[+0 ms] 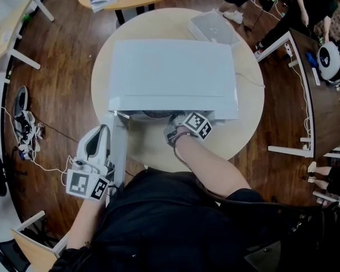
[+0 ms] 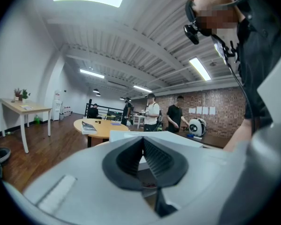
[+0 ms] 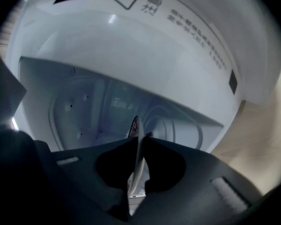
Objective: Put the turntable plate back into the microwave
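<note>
Right gripper view shows the right tool (image 3: 140, 138) clenched on the thin rim of the turntable plate (image 3: 136, 159), edge-on at the mouth of the open microwave (image 3: 131, 64) on the round counter (image 1: 249, 112). Near left, beside the door (image 1: 118, 146), the left tool (image 2: 143, 140) is closed on nothing.
</note>
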